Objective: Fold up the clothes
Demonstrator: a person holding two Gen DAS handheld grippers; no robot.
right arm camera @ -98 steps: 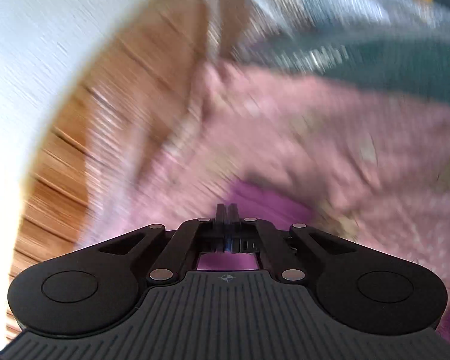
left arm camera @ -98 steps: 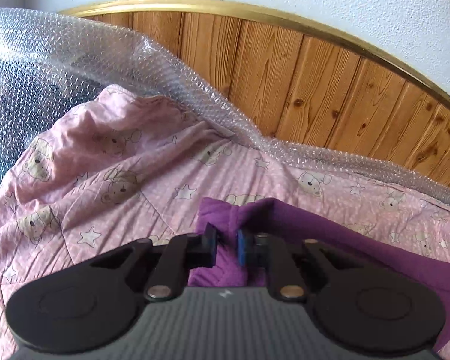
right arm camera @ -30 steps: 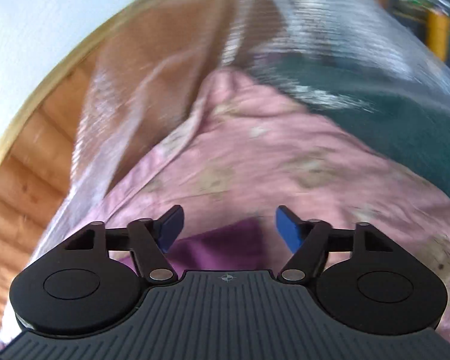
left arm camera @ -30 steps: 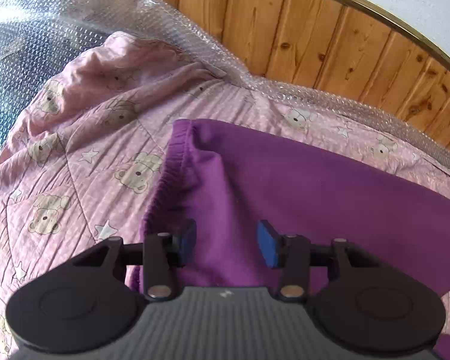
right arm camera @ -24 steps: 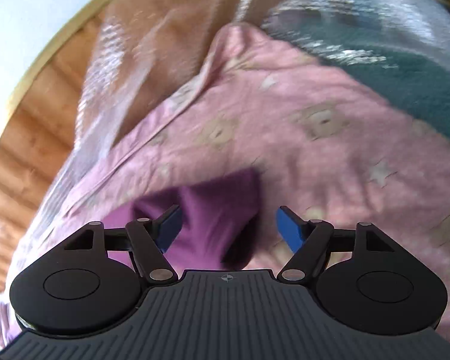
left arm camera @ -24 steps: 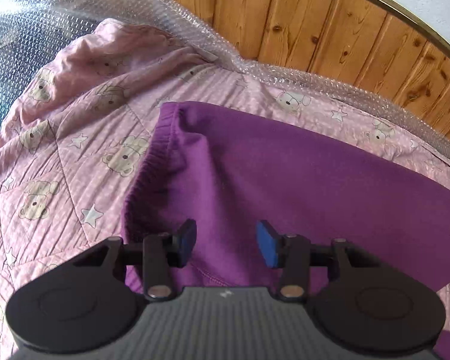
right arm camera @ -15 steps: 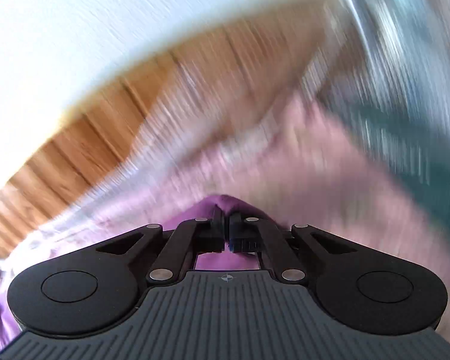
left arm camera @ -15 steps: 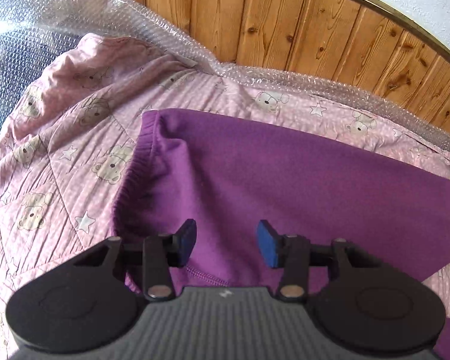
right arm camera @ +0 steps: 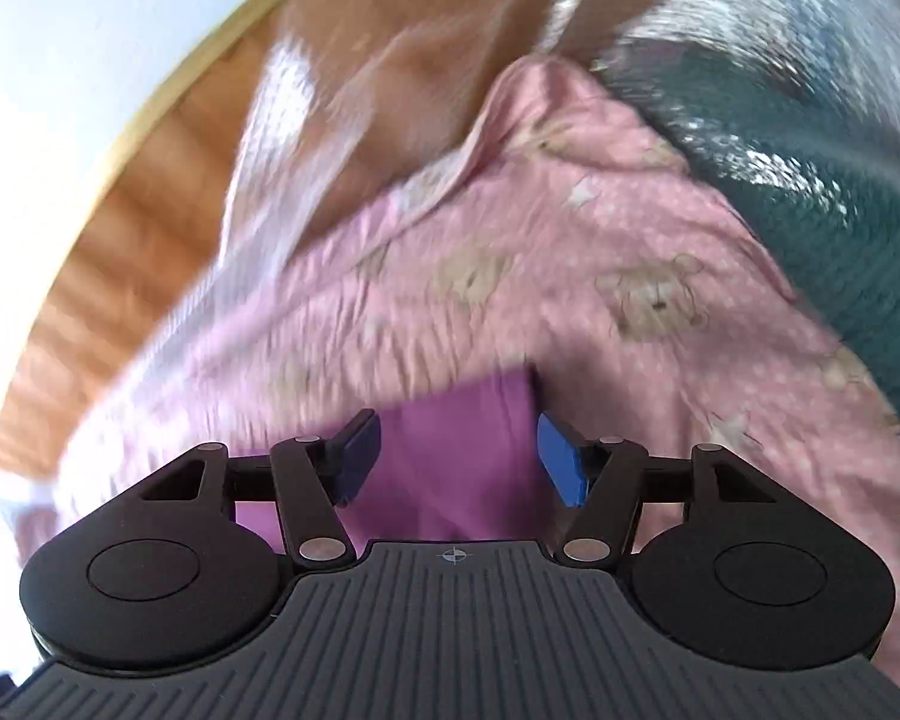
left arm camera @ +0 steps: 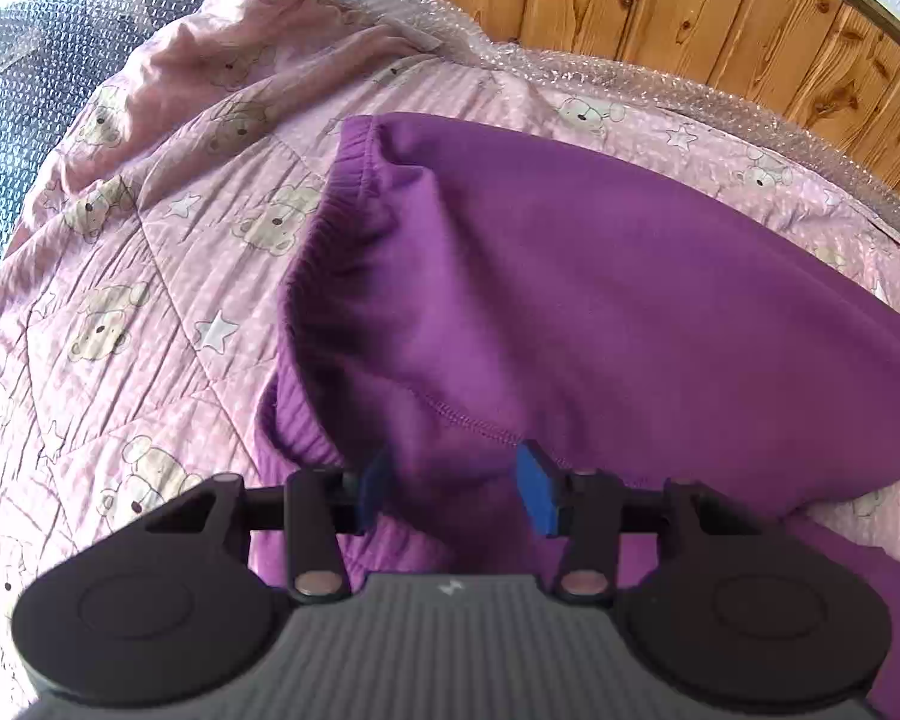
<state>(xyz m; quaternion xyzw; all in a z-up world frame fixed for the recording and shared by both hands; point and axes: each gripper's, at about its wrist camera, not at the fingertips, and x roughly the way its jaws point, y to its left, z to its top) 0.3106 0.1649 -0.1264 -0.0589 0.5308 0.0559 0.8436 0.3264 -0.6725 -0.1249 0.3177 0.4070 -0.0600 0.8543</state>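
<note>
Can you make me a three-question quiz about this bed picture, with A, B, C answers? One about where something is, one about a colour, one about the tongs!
1. Where does the purple fleece garment lie?
A. on the pink teddy-bear quilt
B. on a wooden floor
C. in a basket

2. What colour are the pads of the left tongs?
A. red
B. blue
C. yellow

3. How are the left tongs?
A. shut tight on the quilt
B. out of the picture
C. open over the purple garment

Answers: 1 A, quilt shows all around the garment. 2 B, both pads look blue. 3 C, a wide gap shows between the pads.
</note>
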